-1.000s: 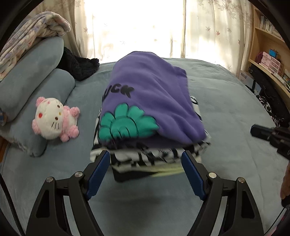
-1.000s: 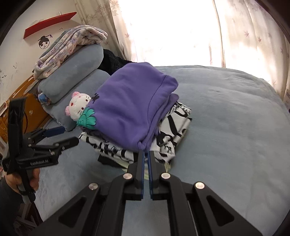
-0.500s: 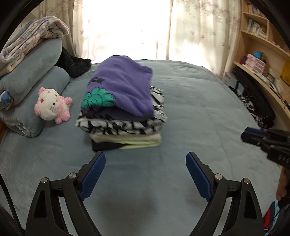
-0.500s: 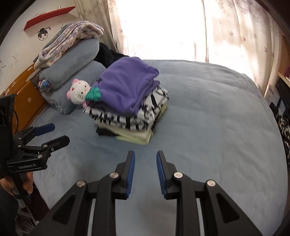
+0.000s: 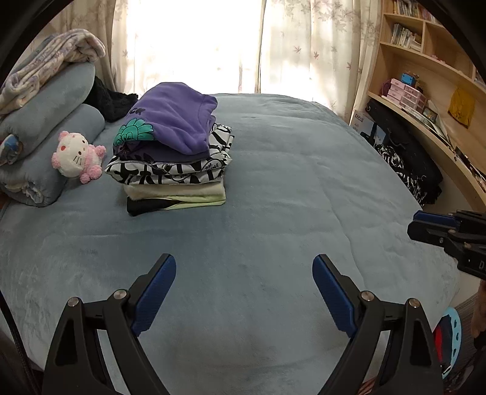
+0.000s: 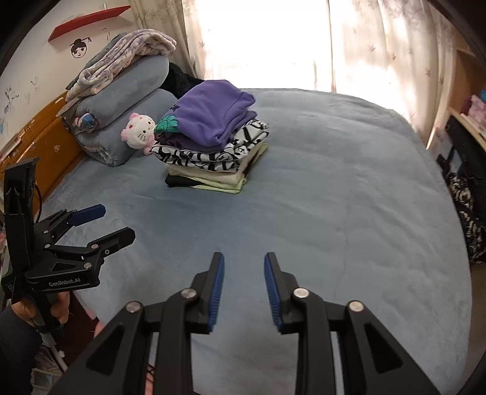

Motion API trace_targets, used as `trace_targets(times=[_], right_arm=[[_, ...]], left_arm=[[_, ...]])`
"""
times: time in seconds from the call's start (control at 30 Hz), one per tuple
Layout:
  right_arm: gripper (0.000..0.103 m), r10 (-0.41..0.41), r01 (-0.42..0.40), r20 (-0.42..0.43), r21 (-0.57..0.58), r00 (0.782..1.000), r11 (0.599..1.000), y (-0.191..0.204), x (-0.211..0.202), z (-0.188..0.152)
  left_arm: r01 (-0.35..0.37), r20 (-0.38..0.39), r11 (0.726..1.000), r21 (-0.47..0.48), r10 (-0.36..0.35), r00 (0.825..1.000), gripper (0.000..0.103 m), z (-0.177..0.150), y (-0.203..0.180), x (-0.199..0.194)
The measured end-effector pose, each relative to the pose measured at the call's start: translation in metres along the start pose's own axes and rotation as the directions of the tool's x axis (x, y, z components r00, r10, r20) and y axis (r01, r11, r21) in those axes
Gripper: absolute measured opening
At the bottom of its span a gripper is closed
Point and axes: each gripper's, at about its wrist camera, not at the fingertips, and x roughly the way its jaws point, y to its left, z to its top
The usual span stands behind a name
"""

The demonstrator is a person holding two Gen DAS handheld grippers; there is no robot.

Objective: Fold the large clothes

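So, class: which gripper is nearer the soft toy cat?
Left. The left gripper is on the soft toy cat's side of the bed; the right gripper, jaws opening and empty, sits further across.

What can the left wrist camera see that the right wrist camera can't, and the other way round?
Only the left wrist view shows the bookshelf and the right tool from the side. Only the right wrist view shows the red wall shelf, the orange headboard and the hand holding the left tool. Both show the clothes stack, the plush cat and the bed.
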Motion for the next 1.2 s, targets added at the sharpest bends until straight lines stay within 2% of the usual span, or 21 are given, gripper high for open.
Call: trace_targets(times=[0.07, 0.13, 0.27, 0.37, 0.43, 0.67, 0.8, 0.9, 1.2], right_arm=[[0.048, -0.031, 0.032, 0.027, -0.018, 0.999, 0.999, 0.005, -0.004, -0.013], [0.05, -0.054, 0.055, 0.046, -0.019, 0.997, 0.998, 0.008, -0.004, -0.024], [0.051, -0.065, 0.064, 0.07, 0.021, 0.995, 0.998, 0.009, 0.003, -0.049], [0.061, -0.077, 0.071, 0.072, 0.085, 0.994, 0.994, 0.004, 0.016, -0.069], [0.064, -0.081, 0.071, 0.072, 0.13, 0.994, 0.989, -0.001, 0.023, -0.081], [0.066, -0.049, 0.039, 0.032, 0.258, 0.998, 0.965, -0.014, 0.04, -0.116], [0.071, -0.06, 0.05, 0.029, 0.263, 0.998, 0.964, -0.013, 0.041, -0.124], [0.071, -0.071, 0.059, 0.036, 0.263, 0.997, 0.963, -0.013, 0.038, -0.126], [0.071, -0.078, 0.061, 0.058, 0.25, 0.995, 0.966, -0.013, 0.029, -0.127]], left_arm=[[-0.009, 0.013, 1.0, -0.011, 0.01, 1.0, 0.092, -0.008, -0.006, -0.006], [-0.033, 0.024, 0.999, -0.027, 0.033, 0.999, 0.099, -0.016, -0.012, -0.008], [-0.095, 0.063, 0.995, -0.041, 0.098, 0.993, 0.102, -0.038, -0.026, -0.011], [-0.114, 0.039, 0.992, -0.053, 0.116, 0.992, 0.102, -0.053, -0.034, -0.004], [-0.127, 0.024, 0.99, -0.063, 0.128, 0.991, 0.102, -0.065, -0.039, 0.002], [-0.164, -0.023, 0.983, -0.077, 0.163, 0.986, 0.102, -0.091, -0.048, 0.018], [-0.154, -0.046, 0.984, -0.086, 0.151, 0.988, 0.102, -0.096, -0.052, 0.021], [-0.174, -0.038, 0.982, -0.078, 0.171, 0.985, 0.102, -0.098, -0.055, 0.018], [-0.163, -0.05, 0.983, -0.087, 0.159, 0.986, 0.102, -0.099, -0.055, 0.015]])
